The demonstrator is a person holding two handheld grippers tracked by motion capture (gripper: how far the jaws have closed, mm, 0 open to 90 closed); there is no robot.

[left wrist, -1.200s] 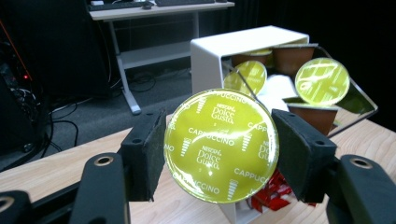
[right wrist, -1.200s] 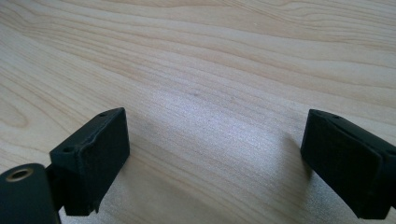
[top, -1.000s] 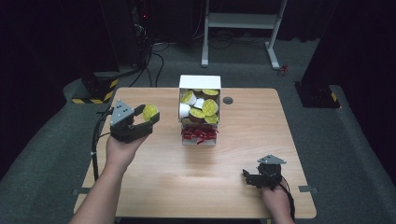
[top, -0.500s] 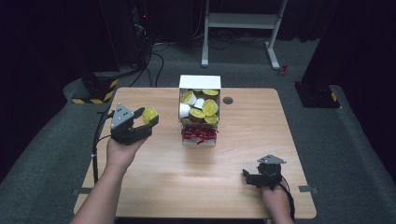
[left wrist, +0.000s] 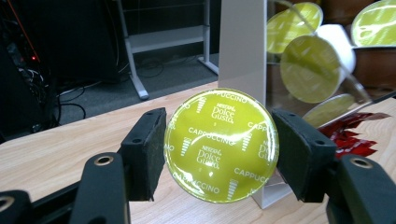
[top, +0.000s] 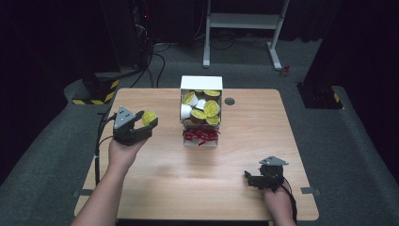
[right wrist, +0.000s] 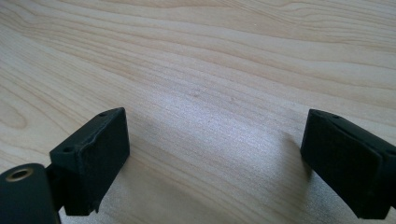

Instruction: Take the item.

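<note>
Capsule: round coffee capsule [left wrist: 221,145], yellow-green foil lid printed "Cappuccino", held above the table [top: 155,183] left of the capsule box [top: 201,113].
Left hand [top: 121,153]: raised, forearm entering from below.
Left gripper [top: 141,125]: jaws closed against the capsule's rim.
Right gripper [right wrist: 217,163]: jaws wide apart, empty, low over bare wood.

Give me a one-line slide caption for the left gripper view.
Left gripper clamps a yellow-green cappuccino capsule beside the clear dispenser box of capsules.

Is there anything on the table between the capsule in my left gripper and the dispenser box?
Nothing visible does. The left gripper holds the capsule beside the dispenser box, with bare table between them.
</note>
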